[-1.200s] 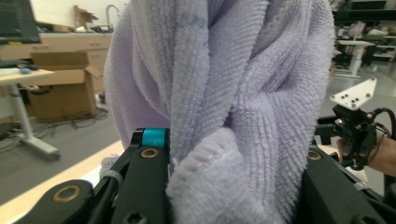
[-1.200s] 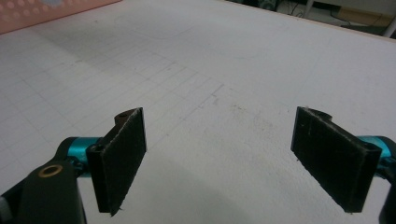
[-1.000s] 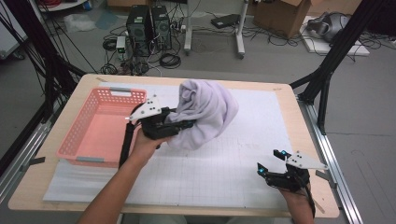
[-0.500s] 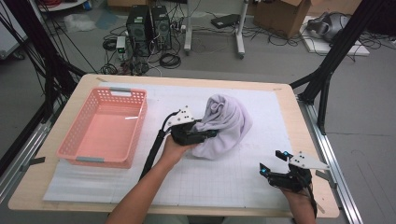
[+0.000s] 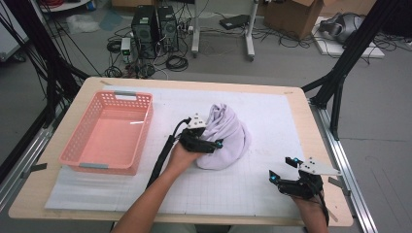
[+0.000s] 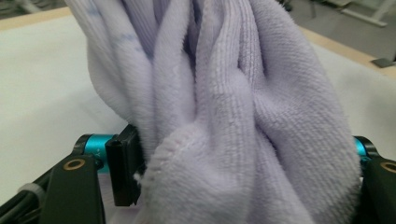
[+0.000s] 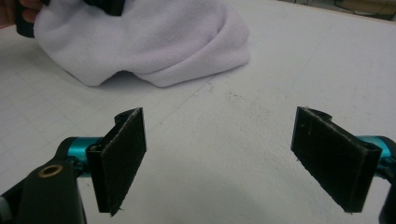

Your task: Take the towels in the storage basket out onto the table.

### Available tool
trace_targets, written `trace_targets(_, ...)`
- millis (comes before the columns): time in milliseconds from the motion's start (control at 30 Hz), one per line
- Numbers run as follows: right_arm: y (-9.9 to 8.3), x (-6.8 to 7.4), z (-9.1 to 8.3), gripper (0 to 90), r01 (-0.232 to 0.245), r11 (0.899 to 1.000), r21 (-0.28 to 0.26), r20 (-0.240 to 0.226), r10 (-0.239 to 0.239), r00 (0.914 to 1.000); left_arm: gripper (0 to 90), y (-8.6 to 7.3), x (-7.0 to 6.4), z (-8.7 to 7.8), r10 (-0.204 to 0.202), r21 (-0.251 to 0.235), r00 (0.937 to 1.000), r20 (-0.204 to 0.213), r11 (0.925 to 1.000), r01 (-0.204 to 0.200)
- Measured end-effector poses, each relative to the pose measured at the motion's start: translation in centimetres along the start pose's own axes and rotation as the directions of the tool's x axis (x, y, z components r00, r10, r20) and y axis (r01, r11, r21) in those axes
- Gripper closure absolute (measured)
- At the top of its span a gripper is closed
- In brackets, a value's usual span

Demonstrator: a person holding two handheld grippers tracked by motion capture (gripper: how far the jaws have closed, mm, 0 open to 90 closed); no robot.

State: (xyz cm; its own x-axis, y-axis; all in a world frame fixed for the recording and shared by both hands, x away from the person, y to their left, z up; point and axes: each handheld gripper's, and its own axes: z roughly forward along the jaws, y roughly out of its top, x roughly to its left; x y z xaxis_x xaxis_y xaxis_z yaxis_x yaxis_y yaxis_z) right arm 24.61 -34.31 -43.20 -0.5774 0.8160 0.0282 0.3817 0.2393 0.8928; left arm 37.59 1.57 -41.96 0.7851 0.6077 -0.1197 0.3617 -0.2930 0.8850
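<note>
Your left hand-held gripper [image 5: 210, 143] is clamped on the lavender towel [image 5: 224, 137], which sits bunched in a soft heap near the middle of the worktop [image 5: 272, 116], on the white gridded mat [image 5: 262, 170]. In the left gripper view the towel's [image 6: 224, 116] folds are pinched between the two black jaws and rise up and away from them, with the cloth spilling over the right jaw so that little of it shows. The heap's lower edge rests on the mat while its top stands gathered into a peak on the far side of your left hand [image 5: 182, 156]. Your right hand-held gripper [image 5: 284, 171] is near the right front corner of the worktop, well apart from the towel, its jaws spread wide with nothing between them; in the right gripper view the towel [image 7: 144, 37] lies farther off, up and to the left. The pink basket [image 5: 82, 154] stands on the left side of the worktop, apart from the towel.
</note>
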Motion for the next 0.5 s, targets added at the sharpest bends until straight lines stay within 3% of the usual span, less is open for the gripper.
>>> trace_targets(133, 0.1, 0.1, 0.2, 17.1, 0.002, 1.000, 0.002, -0.004, -0.002, 1.0000, 23.3, 0.7, 0.2, -2.1, 0.025, 0.009, 0.9950, -0.096, 0.9997, -0.024)
trace_targets(233, 0.1, 0.2, 0.2, 17.1, 0.007, 1.000, 0.005, -0.006, -0.007, 1.0000, 22.5, 1.5, 0.2, -4.1, 0.016, -0.056, 0.9895, -0.144, 0.9982, -0.024)
trace_targets(267, 0.1, 0.2, 0.3, 17.1, 0.008, 1.000, 0.005, -0.005, -0.008, 1.0000, 22.4, 1.8, 0.3, -5.5, 0.005, -0.113, 0.9886, -0.151, 0.9934, -0.022)
trace_targets(333, 0.1, 0.2, 0.3, 17.1, 0.008, 1.000, 0.009, -0.004, -0.008, 1.0000, 20.8, 1.9, 0.4, -6.1, -0.001, -0.128, 0.9888, -0.149, 0.9916, -0.018)
trace_targets(367, 0.1, 0.2, 0.3, 17.1, 0.008, 1.000, 0.007, -0.003, -0.008, 1.0000, 19.8, 1.6, 0.6, -7.0, -0.019, -0.141, 0.9915, -0.129, 0.9900, 0.000)
trace_targets(500, 0.2, 0.3, 0.3, 17.1, 0.007, 1.000, 0.010, 0.002, -0.007, 1.0000, 20.3, 0.3, 0.5, -7.7, -0.011, -0.134, 0.9933, -0.115, 0.9909, -0.004)
